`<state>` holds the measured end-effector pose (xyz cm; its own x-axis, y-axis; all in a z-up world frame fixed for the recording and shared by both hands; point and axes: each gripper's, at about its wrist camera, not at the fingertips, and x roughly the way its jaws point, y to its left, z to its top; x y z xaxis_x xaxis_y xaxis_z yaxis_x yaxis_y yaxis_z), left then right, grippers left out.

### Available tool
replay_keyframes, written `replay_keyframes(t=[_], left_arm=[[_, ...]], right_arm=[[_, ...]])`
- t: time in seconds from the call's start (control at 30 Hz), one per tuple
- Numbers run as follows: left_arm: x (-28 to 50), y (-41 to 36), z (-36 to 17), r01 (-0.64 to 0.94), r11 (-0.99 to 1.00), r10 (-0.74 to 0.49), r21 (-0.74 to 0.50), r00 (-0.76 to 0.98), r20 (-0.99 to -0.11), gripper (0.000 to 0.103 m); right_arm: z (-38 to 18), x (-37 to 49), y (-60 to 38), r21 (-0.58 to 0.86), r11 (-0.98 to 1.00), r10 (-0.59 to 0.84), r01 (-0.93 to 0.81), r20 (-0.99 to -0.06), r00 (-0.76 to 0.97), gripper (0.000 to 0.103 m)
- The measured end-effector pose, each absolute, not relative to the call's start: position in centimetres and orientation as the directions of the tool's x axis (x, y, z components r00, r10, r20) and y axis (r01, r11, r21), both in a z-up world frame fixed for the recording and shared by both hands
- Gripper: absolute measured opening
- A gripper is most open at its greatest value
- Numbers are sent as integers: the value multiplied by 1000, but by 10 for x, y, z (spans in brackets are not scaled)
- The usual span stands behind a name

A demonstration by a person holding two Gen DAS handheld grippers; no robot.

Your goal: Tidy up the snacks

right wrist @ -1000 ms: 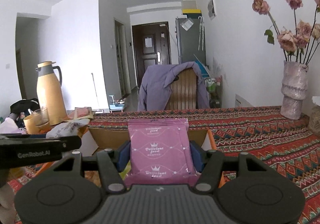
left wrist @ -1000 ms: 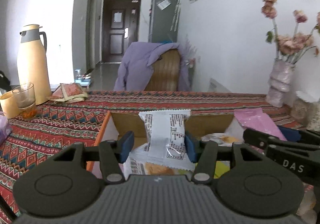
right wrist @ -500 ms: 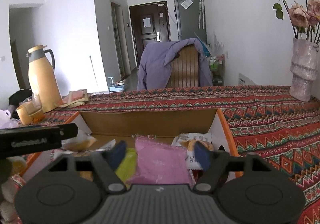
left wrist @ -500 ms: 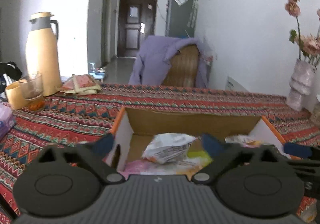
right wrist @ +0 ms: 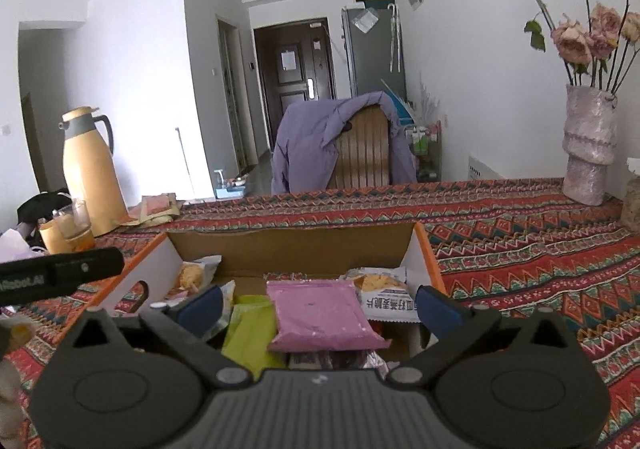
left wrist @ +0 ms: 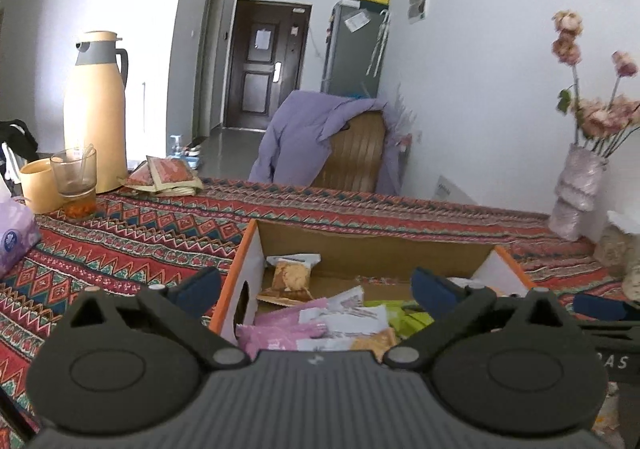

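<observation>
An open cardboard box with an orange rim sits on the patterned tablecloth and holds several snack packets. In the left wrist view my left gripper stands open above the box's near left part, over pink packets and a white packet; a cookie packet leans in the far left corner. In the right wrist view my right gripper has its jaws opening. A pink packet lies loose between them on a green packet, and the pads do not touch it.
A tan thermos, a glass, a yellow cup and a purple tissue pack stand at the left. A vase of dried roses is at the right. A chair with a purple jacket is behind the table.
My left gripper let go of the white printed packet and my right gripper let go of the pink packet. Both packets dropped into the box, and both sets of jaws spread wide.
</observation>
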<state>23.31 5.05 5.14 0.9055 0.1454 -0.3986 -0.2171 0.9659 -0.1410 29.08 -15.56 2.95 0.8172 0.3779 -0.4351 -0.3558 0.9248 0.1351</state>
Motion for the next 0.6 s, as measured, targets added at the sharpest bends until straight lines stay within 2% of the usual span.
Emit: replay_keyframes(t=[0.23, 0.37, 0.47, 0.6], left_arm=[[179, 46, 64, -160, 970, 92, -181, 937, -338, 103], [148, 42, 64, -137, 978, 84, -160, 950, -302, 103], [129, 38, 61, -146, 982, 105, -117, 948, -301, 103], [105, 38, 53, -126, 985, 83, -121, 948, -307, 103]], right_arm=[[42, 239, -173, 125, 912, 409, -392, -369, 834, 103], [44, 206, -184, 113, 906, 422, -409, -339, 841, 103], [43, 185, -193, 114, 902, 430, -417, -337, 838, 103], [40, 162, -203, 124, 901, 432, -415, -343, 834, 103]])
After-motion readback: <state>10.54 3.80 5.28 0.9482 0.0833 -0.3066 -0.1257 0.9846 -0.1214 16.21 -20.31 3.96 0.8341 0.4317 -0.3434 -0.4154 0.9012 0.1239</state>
